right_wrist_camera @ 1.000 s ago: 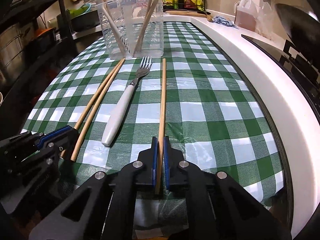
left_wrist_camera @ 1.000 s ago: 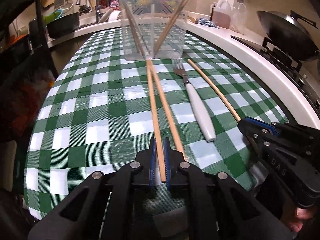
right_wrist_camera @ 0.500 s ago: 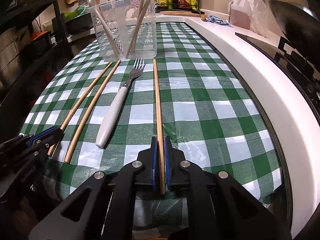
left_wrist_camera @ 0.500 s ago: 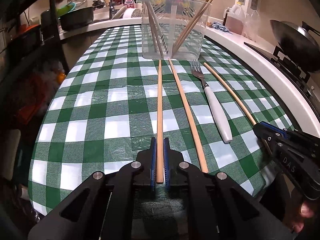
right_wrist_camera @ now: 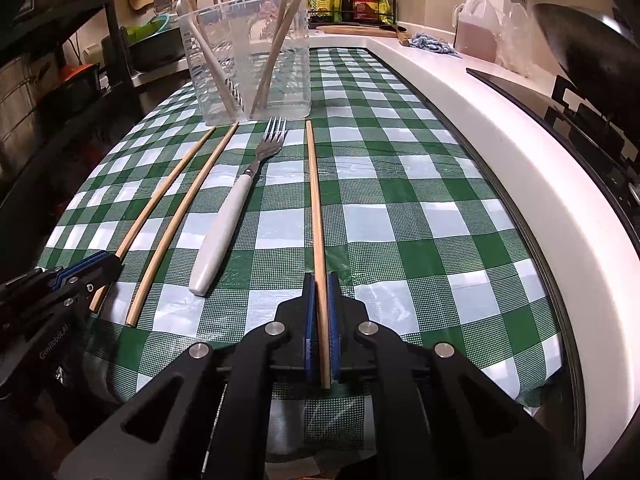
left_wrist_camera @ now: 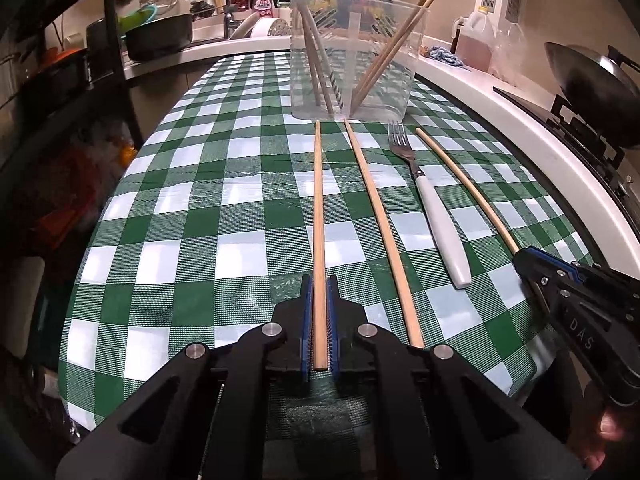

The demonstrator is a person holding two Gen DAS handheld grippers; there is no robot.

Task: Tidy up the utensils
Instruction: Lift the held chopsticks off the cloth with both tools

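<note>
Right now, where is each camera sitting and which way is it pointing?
Left wrist: sits on the left gripper, looking along its held chopstick toward the clear container; the right gripper and a bit of hand show at lower right.
Right wrist: sits on the right gripper, looking along its own chopstick toward that container; the left gripper shows at lower left.
Shared: fork, loose chopstick, checked tablecloth.

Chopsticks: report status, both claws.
Left claw shut on leftmost chopstick. Right claw shut on rightmost chopstick. Middle chopstick, fork loose. Path to container unobstructed.
</note>
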